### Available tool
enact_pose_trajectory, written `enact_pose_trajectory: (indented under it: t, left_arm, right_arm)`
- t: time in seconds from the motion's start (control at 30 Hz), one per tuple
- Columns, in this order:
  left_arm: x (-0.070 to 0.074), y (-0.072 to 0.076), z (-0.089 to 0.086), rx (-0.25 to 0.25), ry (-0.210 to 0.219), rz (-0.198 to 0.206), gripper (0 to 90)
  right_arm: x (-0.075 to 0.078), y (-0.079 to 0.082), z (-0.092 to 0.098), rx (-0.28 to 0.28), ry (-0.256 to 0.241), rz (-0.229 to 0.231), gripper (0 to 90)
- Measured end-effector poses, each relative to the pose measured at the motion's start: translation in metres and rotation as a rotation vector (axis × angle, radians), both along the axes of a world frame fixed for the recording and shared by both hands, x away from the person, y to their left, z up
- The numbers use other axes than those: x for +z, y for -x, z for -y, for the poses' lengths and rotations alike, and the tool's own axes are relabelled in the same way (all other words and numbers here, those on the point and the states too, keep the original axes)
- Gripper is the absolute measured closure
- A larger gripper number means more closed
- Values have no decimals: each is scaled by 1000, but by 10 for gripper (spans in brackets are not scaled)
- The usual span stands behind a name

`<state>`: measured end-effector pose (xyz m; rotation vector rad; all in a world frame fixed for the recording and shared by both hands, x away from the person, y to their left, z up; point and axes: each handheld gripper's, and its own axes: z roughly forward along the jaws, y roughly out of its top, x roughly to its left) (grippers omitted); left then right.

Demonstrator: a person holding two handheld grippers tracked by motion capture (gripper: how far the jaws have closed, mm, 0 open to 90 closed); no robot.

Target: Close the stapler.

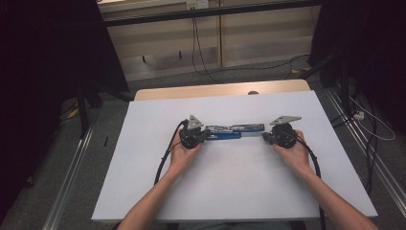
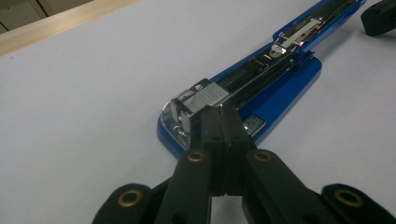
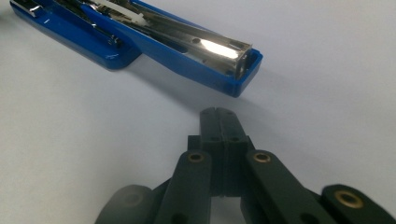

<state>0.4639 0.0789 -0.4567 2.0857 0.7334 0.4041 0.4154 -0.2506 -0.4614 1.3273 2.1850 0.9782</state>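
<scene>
Two claws flank a blue stapler (image 1: pixel 234 131) lying swung open at mid-table (image 1: pixel 230 191). My left claw (image 2: pixel 222 111), jaws pressed together, touches the staple block (image 2: pixel 201 99) at the stapler's front end. My right claw (image 3: pixel 219 113), jaws likewise together and empty, rests just short of the opened arm's tip.

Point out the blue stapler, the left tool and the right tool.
blue stapler (image 3: pixel 116 56): right gripper view, on its blue base.
left tool (image 2: pixel 223 116): left gripper view, at its closed tips.
right tool (image 3: pixel 219 114): right gripper view, at its closed tips.
</scene>
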Motion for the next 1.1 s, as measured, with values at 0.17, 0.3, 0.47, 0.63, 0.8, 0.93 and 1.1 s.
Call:
enact_pose_trajectory:
  t: [0.17, 0.3, 0.47, 0.63, 0.8, 0.93, 1.1]
  left_arm:
    - [0, 1, 1, 4, 2, -4, 900]
    - [0, 0, 0, 3, 2, 0, 900]
    - [0, 0, 1, 2, -1, 3, 900]
    - [0, 0, 1, 5, 3, 6, 900]
    - [-1, 0, 1, -1, 3, 4, 900]
    - [-1, 0, 1, -1, 3, 5, 900]
    - [-1, 0, 2, -1, 3, 6, 900]
  right_arm:
    - [1, -4, -2, -7, 16, -5, 900]
    - [0, -6, -2, -9, 7, 3, 900]
    - [-1, -7, -3, -17, -1, 6, 900]
    - [-1, -8, -3, -18, -6, 10, 900]
    - [-2, -8, -3, -18, -8, 14, 900]
    - [-2, -8, -3, -20, -10, 18, 900]
    - [-3, -9, -3, -24, -16, 19, 900]
